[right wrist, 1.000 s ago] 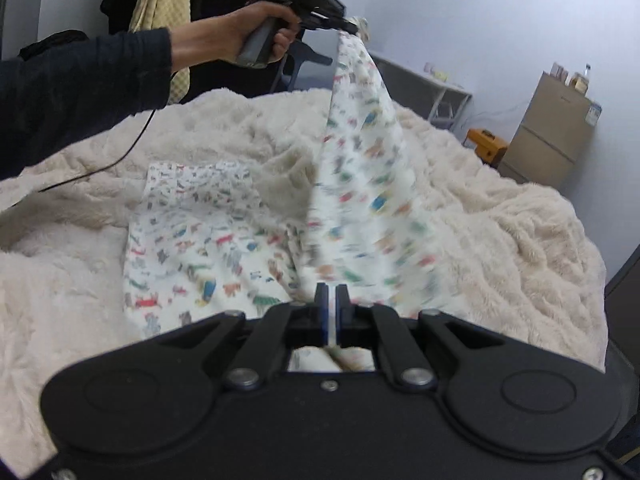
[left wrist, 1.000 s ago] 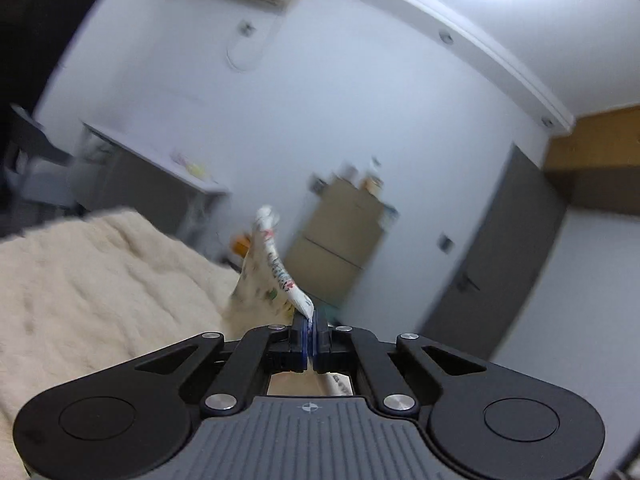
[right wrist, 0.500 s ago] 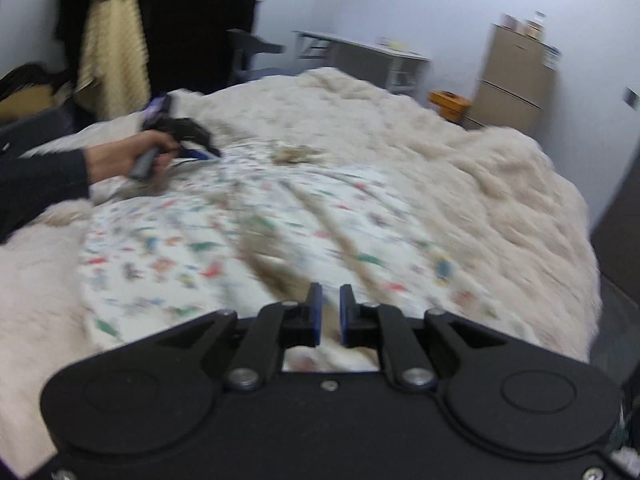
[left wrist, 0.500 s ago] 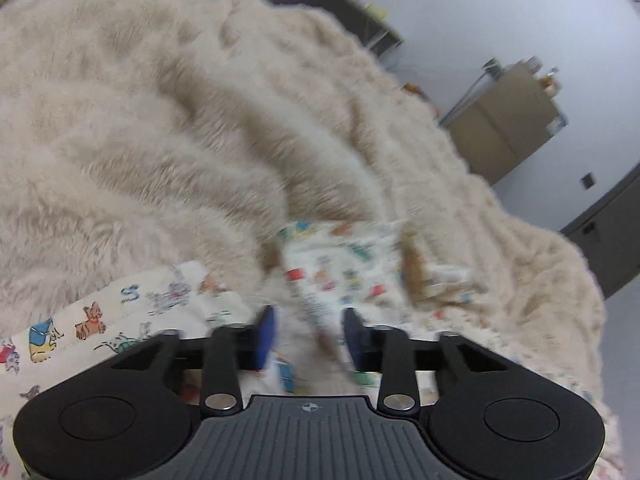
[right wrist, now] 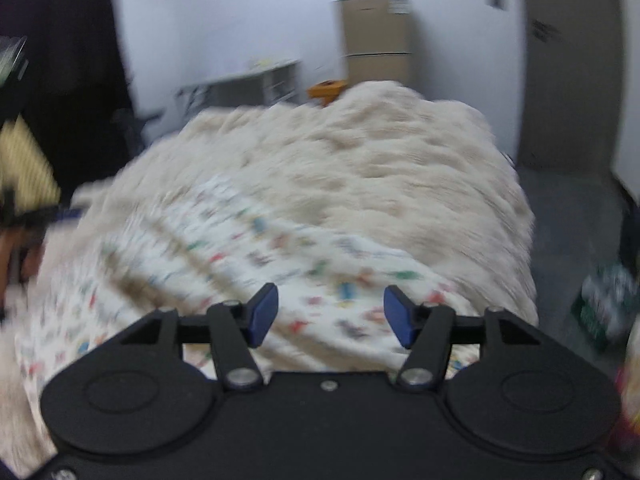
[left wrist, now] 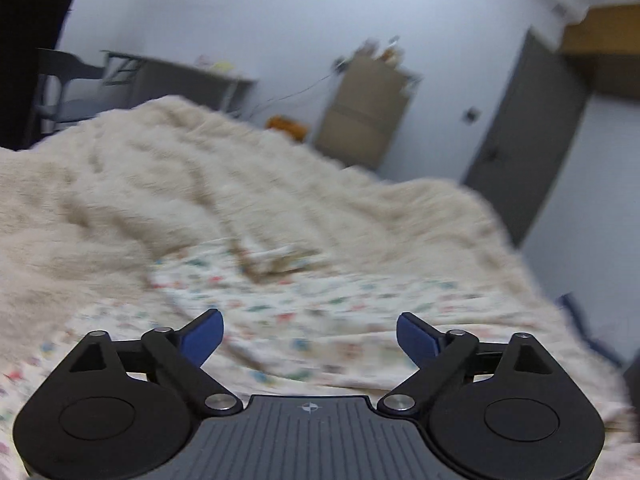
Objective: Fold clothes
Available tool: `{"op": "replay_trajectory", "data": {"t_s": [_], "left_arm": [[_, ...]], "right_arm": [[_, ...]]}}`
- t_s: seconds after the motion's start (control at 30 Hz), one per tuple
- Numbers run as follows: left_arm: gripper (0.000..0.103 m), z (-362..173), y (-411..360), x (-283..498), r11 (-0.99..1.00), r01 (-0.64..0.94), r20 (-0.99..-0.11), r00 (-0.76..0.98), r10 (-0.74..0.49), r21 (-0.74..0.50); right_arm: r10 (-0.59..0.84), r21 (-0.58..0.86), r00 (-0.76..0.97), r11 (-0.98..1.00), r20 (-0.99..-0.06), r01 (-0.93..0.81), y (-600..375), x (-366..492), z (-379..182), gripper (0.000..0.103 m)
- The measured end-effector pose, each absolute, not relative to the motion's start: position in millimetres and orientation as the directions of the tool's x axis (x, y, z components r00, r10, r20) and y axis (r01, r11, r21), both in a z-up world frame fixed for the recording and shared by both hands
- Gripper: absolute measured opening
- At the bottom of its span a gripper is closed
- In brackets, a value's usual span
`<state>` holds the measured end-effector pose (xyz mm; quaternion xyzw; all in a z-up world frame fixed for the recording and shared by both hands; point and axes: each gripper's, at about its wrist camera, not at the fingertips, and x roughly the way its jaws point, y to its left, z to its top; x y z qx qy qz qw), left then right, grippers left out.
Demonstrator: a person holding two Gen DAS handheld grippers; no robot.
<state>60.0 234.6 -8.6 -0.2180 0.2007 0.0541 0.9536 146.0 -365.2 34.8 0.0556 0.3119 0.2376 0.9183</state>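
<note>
Both views are evenly and rather dimly lit with a cool, bluish cast on the pale wall (left wrist: 320,20); no lamp shows, and shadows are soft, lying only in the folds of the fluffy blanket (left wrist: 240,184). Motion blur smears nearly everything: the printed cloth (right wrist: 280,264) shows its pattern as streaks, worst at the left of the right wrist view. The near gripper bodies stay sharp. Fisheye distortion bends the door (left wrist: 528,120) and the far walls, and the corners darken to black.
</note>
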Motion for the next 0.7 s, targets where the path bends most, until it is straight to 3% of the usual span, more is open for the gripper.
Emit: {"op": "replay_trajectory", "data": {"t_s": [0.23,0.4,0.47,0.57,0.7], "left_arm": [[0.097,33.3,168.9,53.9,0.959,0.030,-0.314,0.942,-0.121,-0.281],[0.097,13.7,141.5,75.5,0.967,0.068,-0.379,0.911,-0.160,-0.244],[0.097,5.9,128.4,83.5,0.965,0.100,-0.402,0.895,-0.194,-0.243],[0.097,3.4,107.2,88.4,0.955,0.190,-0.405,0.873,-0.271,-0.230],[0.097,4.6,81.1,87.7,0.931,0.311,-0.399,0.842,-0.364,-0.194]], "right_arm": [[0.450,0.453,0.694,0.869,-0.562,-0.196,-434.9,183.3,-14.4,0.062],[0.510,0.596,0.650,0.796,-0.563,-0.109,-457.4,204.4,-61.0,0.062],[0.549,0.647,0.645,0.755,-0.531,-0.110,-455.3,210.6,-67.6,0.056],[0.572,0.663,0.647,0.736,-0.505,-0.134,-449.0,220.3,-65.3,0.029],[0.556,0.636,0.700,0.749,-0.448,-0.187,-442.2,234.3,-33.3,0.018]]}}
